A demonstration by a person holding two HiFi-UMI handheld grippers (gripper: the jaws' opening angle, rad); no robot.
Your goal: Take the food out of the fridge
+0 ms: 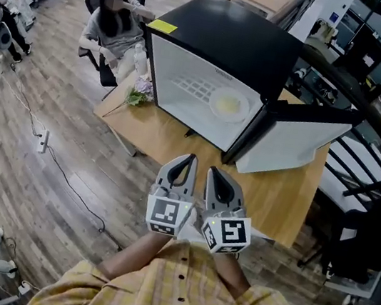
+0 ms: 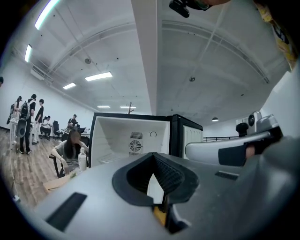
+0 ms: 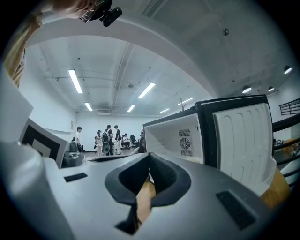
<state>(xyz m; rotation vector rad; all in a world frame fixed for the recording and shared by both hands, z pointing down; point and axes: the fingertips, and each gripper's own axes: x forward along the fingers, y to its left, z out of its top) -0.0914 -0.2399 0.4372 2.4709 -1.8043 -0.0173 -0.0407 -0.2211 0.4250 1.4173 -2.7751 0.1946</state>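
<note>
A black mini fridge [image 1: 227,42] stands on a wooden table [image 1: 178,139], its door [image 1: 301,141] swung open to the right. Inside, on the white floor, lies a white plate with pale yellow food [image 1: 229,105]. My left gripper [image 1: 189,159] and right gripper [image 1: 213,171] are held side by side near my chest, over the table's near edge and well short of the fridge. Both are shut with nothing in them. The left gripper view shows the shut left gripper [image 2: 153,161] before the fridge's white interior [image 2: 129,138]. The right gripper view shows the right gripper [image 3: 149,163] and the door [image 3: 243,136].
A person [image 1: 114,27] sits at the table's far left corner, beside a clear bottle [image 1: 140,60] and a small bunch of flowers [image 1: 140,91]. A cable [image 1: 64,174] runs over the wood floor on the left. A black railing [image 1: 369,120] stands to the right.
</note>
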